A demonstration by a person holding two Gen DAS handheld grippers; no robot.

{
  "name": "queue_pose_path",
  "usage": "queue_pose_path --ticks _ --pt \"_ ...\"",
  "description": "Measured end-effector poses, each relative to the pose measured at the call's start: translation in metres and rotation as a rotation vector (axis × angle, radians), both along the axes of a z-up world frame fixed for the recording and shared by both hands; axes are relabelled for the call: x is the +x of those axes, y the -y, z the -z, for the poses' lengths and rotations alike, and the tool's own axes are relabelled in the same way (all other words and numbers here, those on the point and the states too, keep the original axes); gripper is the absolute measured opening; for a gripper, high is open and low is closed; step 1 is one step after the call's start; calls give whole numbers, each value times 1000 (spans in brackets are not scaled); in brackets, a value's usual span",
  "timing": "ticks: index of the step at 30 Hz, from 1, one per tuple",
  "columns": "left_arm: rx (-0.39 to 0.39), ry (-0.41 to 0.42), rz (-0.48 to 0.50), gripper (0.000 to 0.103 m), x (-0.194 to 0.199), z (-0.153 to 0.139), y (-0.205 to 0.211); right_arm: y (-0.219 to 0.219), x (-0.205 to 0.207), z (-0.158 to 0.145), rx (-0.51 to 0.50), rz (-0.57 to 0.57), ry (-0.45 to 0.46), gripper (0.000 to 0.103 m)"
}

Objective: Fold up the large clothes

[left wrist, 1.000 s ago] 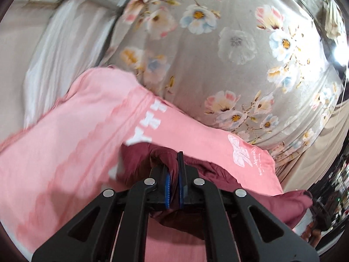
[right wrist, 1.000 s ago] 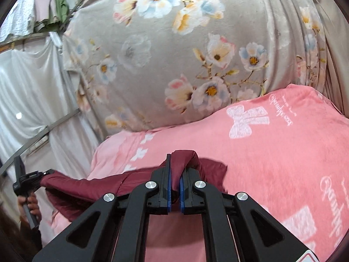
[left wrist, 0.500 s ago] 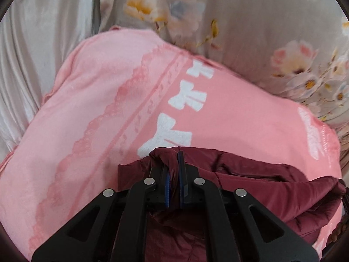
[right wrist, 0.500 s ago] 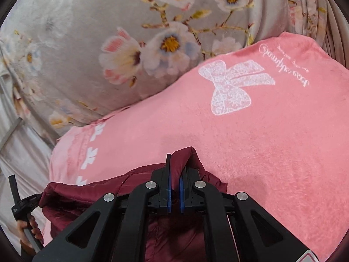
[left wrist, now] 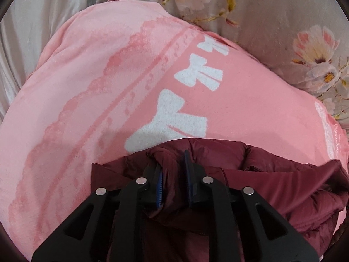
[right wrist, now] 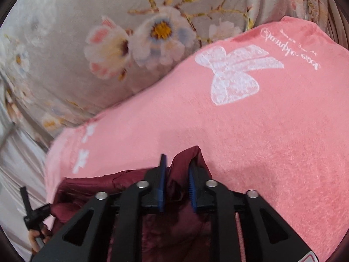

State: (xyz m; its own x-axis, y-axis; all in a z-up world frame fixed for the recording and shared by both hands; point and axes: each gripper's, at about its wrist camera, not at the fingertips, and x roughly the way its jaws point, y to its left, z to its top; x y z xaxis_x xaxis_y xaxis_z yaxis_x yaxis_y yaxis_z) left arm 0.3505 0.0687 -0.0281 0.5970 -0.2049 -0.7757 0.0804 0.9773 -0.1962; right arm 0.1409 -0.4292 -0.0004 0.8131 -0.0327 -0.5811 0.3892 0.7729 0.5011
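A dark maroon puffer jacket (left wrist: 272,181) lies on a pink fleece blanket (left wrist: 87,100) with white bows. In the left wrist view my left gripper (left wrist: 173,170) has its jaws parted, with a fold of the jacket's edge loose between them. In the right wrist view my right gripper (right wrist: 176,170) is also parted, with a peak of the jacket (right wrist: 185,159) standing between its blue pads (right wrist: 162,181). The jacket stretches left from there toward the other gripper (right wrist: 32,216) and the hand holding it.
A grey floral cover (right wrist: 98,32) lies beyond the pink blanket (right wrist: 261,142); it shows at the top right in the left wrist view (left wrist: 294,21). A pale satin sheet (left wrist: 28,21) runs along the left side.
Both grippers moved down and forward with the jacket onto the pink blanket. Both sets of jaws, shut on the jacket before, have now opened.
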Motion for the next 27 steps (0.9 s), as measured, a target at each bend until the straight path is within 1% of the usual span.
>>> queue_pose_path --ticks 1,2,3,4,5,6,7,8,9,11,15,17,18,20,21,22,23,24,25,27 --pt "-13 28 12 28 -7 -9 -4 0 -10 -9 -9 11 42 42" --pt "-27 63 28 33 -14 -20 -8 -1 -20 -20 -34 25 82 57" --pt "-39 89 39 45 -20 -29 -10 -3 -27 -28 -55 32 105 63" --pt "-48 118 49 64 -28 -38 -14 -5 -34 -35 -82 30 123 64" --pt "-20 155 31 78 -35 -49 -16 -7 -37 -40 -110 21 122 67" --pt "10 190 12 95 -40 -56 -18 -12 -36 -44 -152 3 96 68" --pt "43 252 2 95 -49 -68 -21 -15 -34 -44 -187 -8 71 68" --pt "54 269 7 95 -51 -73 -22 -20 -30 -41 -231 -20 33 68" --pt "67 271 16 95 -51 -77 -22 -21 -26 -37 -242 -28 9 68" --pt "61 231 23 95 -41 -74 -21 -21 -16 -27 -219 -39 -37 68" --pt "-6 62 75 95 -7 -46 -10 -18 18 -4 -115 -51 -126 68" --pt "-21 25 61 94 7 -33 -5 -17 36 5 -77 -54 -168 68" --pt "-28 6 52 92 16 -26 -3 -17 42 9 -67 -48 -185 68" --pt "-65 -43 56 81 29 -13 0 -13 53 20 -40 -20 -231 68" --pt "-88 -67 60 66 34 -7 1 -11 56 26 -31 -13 -243 68" --pt "-103 -88 58 47 38 -2 2 -11 59 30 -22 -13 -253 66" --pt "-116 -98 55 37 39 1 3 -12 61 32 -21 -22 -257 47" --pt "-124 -96 51 16 37 2 2 -16 63 33 -35 -52 -253 12" --pt "-125 -89 47 7 36 1 2 -19 63 30 -54 -62 -249 2" --pt "-136 -42 39 4 29 -10 -3 -26 51 10 -113 -51 -166 1"
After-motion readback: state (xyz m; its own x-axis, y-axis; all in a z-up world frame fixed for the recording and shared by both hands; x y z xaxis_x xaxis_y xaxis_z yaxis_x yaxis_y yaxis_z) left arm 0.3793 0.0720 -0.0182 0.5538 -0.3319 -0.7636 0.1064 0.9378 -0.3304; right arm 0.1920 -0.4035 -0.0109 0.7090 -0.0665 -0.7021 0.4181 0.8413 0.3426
